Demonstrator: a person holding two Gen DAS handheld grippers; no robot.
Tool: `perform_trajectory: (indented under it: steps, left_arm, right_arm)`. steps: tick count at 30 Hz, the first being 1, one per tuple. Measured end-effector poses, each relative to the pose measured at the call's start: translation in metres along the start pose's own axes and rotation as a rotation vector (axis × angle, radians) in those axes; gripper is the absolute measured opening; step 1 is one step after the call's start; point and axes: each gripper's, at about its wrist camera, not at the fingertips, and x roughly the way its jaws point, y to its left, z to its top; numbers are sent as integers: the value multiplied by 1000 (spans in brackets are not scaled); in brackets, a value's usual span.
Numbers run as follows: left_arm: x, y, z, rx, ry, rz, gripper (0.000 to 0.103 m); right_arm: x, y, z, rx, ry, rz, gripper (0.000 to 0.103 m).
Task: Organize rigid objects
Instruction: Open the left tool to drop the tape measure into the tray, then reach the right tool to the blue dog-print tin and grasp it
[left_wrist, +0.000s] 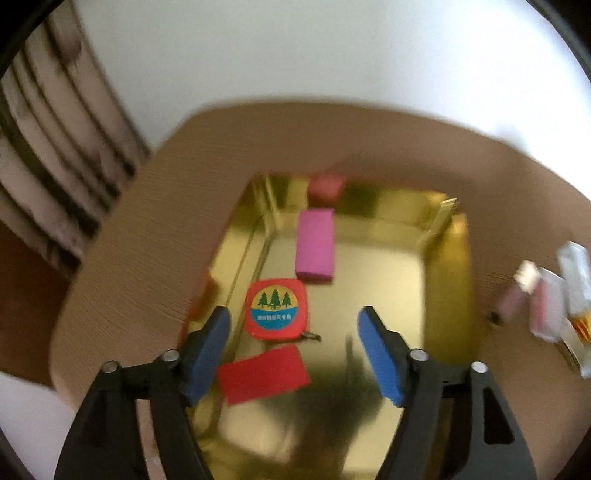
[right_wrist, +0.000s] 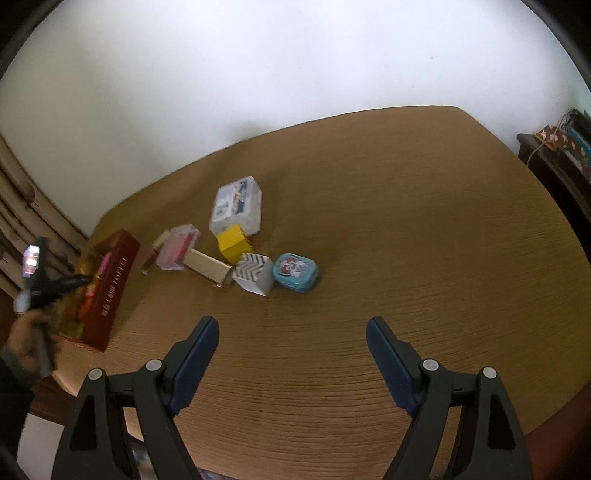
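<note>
The left gripper (left_wrist: 293, 345) hung over the open box (left_wrist: 448, 280) with its jaws set wide and nothing held between them. No earlier picture is at hand, so only this wide stance can be told. Between its blue pads (left_wrist: 380, 358), on the golden floor of the box, lay a red tape measure (left_wrist: 276, 309) with three green trees on its round label. A flat red block (left_wrist: 263, 373) lay just beside it, nearer to the camera and partly under the left pad. Farther in, a pink block (left_wrist: 315, 244) lay flat, and behind it a smaller reddish piece (left_wrist: 325, 189) was too blurred to name.

The right gripper (right_wrist: 291, 354) was also wide open and empty, above a bare part of the brown table (right_wrist: 406, 229). Well beyond its tips a loose group of things waited on the table: a blue oval tin (right_wrist: 295, 272), a zigzag-patterned box (right_wrist: 255, 274), a yellow block (right_wrist: 233, 243), a long beige box (right_wrist: 208, 268), a clear case (right_wrist: 178, 246) and a white packet (right_wrist: 236, 205). At the left edge of the right wrist view stood the dark red box, with a hand (right_wrist: 27, 347) holding the other gripper over it.
</note>
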Motion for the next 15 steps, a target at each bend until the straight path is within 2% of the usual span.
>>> perform_trajectory:
  steps: [1,2,5,6,9,13,15]
  left_arm:
    - [-23,-2,-8,26,-61,-17,93]
    - [-39,-2,-14,42,-105,-22,100]
    - [-92,0,-47,71,-258,-94,103]
    - [-102,1,-61,76,-272,-126,103]
    - [-112,4,-106,97,-246,-191,103]
    - [-110,9,-159,93,-224,-231,103]
    - [-112,11,-175,94,-221,-254,103]
  right_arm:
    - [2,-1,-1,-12,3,-10,84]
    - [4,-1,-2,-26,4,-21,84]
    - [12,6,-6,-87,-9,-46,84]
    - [16,9,-8,-104,-14,-52,84]
    - [31,18,-11,-142,-10,-28,84]
    - [50,24,-5,-224,-18,-56,84]
    - [61,19,3,-269,1,-48,84]
